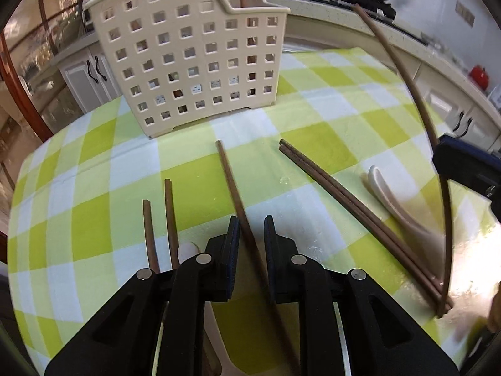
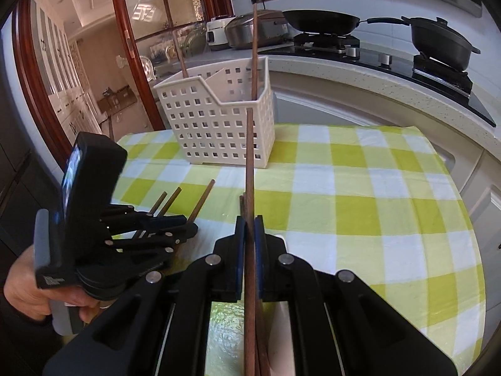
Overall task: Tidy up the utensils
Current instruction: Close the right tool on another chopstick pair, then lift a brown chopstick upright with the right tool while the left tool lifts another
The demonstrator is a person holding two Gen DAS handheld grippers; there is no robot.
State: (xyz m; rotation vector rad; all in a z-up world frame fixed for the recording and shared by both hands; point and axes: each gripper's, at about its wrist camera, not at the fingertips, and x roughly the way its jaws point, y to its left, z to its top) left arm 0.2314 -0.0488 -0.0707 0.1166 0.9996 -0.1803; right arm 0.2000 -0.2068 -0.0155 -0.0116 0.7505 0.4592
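A cream perforated utensil basket (image 1: 194, 53) stands at the far side of the checked table and also shows in the right wrist view (image 2: 219, 125), with two brown chopsticks (image 2: 254, 50) standing in it. My left gripper (image 1: 252, 228) is open, its jaws on either side of a brown chopstick (image 1: 238, 200) lying on the cloth. Two more chopsticks (image 1: 158, 228) lie to its left, a pair (image 1: 344, 197) to its right, beside a white spoon (image 1: 397, 206). My right gripper (image 2: 249, 228) is shut on a brown chopstick (image 2: 249, 163), lifted and pointing at the basket.
The green and white checked cloth (image 2: 360, 188) covers the table. Behind it runs a kitchen counter (image 2: 375, 75) with a stove, a pan (image 2: 322, 20) and a pot (image 2: 438, 44). A red-framed glass door (image 2: 131, 62) stands at the left.
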